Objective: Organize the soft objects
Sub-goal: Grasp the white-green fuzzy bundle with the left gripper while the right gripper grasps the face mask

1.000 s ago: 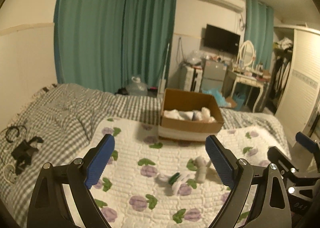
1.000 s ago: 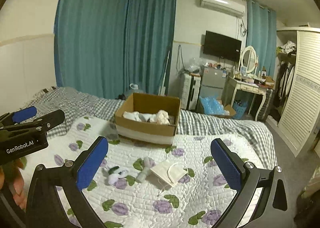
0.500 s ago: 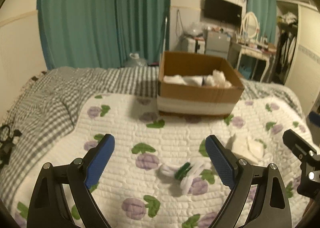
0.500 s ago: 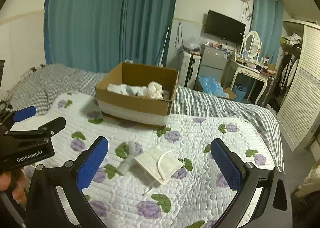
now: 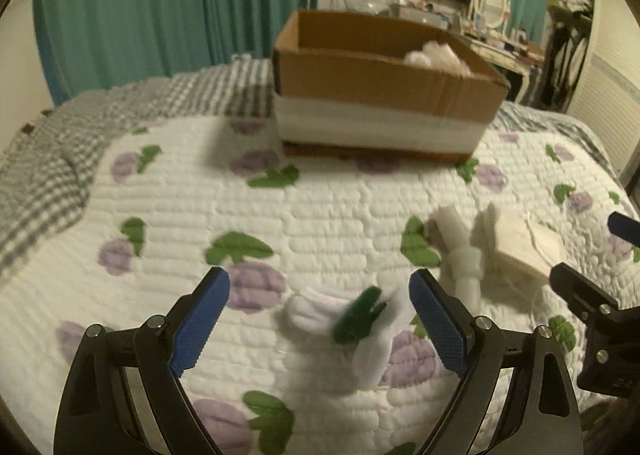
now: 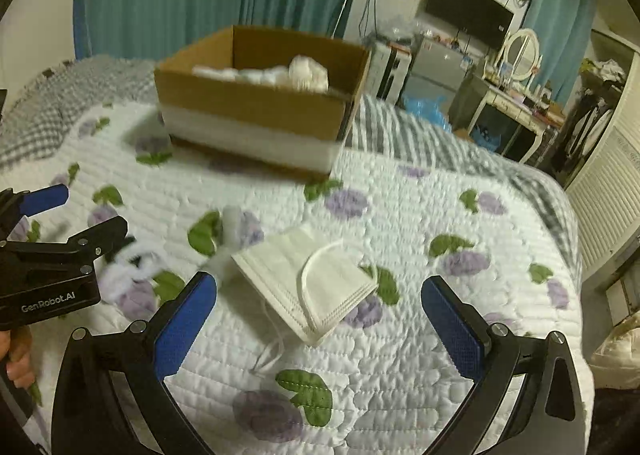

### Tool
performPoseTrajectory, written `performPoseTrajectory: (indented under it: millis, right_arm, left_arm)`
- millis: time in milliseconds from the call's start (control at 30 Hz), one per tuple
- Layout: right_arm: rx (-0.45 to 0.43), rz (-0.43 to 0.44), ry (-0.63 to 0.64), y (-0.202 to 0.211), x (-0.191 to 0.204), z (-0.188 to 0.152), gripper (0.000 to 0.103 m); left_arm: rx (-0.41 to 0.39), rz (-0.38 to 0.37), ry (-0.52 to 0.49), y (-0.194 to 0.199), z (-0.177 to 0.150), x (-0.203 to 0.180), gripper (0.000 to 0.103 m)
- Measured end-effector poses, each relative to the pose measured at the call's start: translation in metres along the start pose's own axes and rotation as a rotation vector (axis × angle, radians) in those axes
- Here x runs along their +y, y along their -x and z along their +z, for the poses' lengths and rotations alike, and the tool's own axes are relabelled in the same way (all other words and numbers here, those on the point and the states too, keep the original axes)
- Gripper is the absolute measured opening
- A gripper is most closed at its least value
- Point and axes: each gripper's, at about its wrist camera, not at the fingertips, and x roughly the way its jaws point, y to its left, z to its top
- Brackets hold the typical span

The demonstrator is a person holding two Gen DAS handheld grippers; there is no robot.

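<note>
Left view is motion-blurred, so the white-and-green sock bundle (image 5: 360,319) between the left hand-held gripper (image 5: 320,319) pads reads only as a fuzzy lump; exact shape unclear. The left hand-held gripper is wide open, holding nothing, with the bundle lying on the quilt (image 5: 320,215) between its blue ribbed pads (image 5: 200,319), apparently touching neither. Just right of it lies a rolled white sock (image 5: 460,255) (knotted-looking, tube shape, edges soft with blur). Beyond that is the face mask (image 5: 524,247), partly cut off by the black body of the other tool at the frame edge.

In the right view the right hand-held gripper (image 6: 320,315) is also spread wide and empty, with the mask (image 6: 308,275) lying flat on the quilt (image 6: 440,335) between and ahead of its pads: white, pleated, folded, ear loop (image 6: 268,351) trailing toward the camera. The rolled sock (image 6: 230,231) is half hidden behind the mask's left corner. The bundle (image 6: 132,267) is blurred and partly covered by the left tool.

The cardboard box (image 6: 256,111) sits at the far side of the quilt, open-topped, with a white band round its lower wall and fluffy white soft items (image 6: 308,71) inside (contents below the rim hidden). The quilt is white, stitched, with purple flowers and green leaves; a gray checked blanket (image 5: 48,159) lies under its far and left edges.
</note>
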Motion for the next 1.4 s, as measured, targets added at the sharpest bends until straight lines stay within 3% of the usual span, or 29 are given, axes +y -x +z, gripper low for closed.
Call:
performPoseTrajectory:
  millis: [300,500,567,633,667,733,867,1067,1400]
  right_arm:
    - [0.100,0.017,0.033,-0.043,0.007,-0.004,0.103]
    - [0.133,0.000,0.065,-0.061,0.014,-0.003,0.101]
    - [0.140,-0.003,0.069,-0.063,0.014,-0.004,0.090]
    - [0.151,-0.005,0.066,-0.066,0.013,-0.006,0.060]
    - [0.156,0.003,0.057,-0.066,0.011,-0.007,0.054]
    - [0.155,0.018,0.041,-0.065,0.008,-0.007,0.031]
    - [0.136,0.042,0.006,-0.057,0.003,-0.008,0.011]
    - [0.079,0.065,-0.053,-0.037,-0.004,-0.006,0.007]
    - [-0.015,0.087,-0.129,0.002,-0.014,-0.006,0.007]
  left_arm:
    - [0.102,-0.038,-0.031,-0.034,-0.016,-0.009,0.091]
    - [0.131,-0.052,-0.012,-0.048,-0.020,-0.008,0.074]
    - [0.118,-0.053,-0.015,-0.046,-0.021,-0.009,0.067]
    - [0.103,-0.055,-0.006,-0.043,-0.021,-0.008,0.064]
    - [0.100,-0.060,-0.001,-0.042,-0.021,-0.008,0.063]
    - [0.095,-0.063,0.003,-0.040,-0.021,-0.006,0.061]
    - [0.067,-0.069,-0.039,-0.031,-0.020,-0.011,0.060]
    - [-0.007,-0.046,-0.069,-0.008,-0.016,-0.013,0.060]
    - [-0.093,-0.084,-0.031,0.035,-0.005,0.002,0.060]
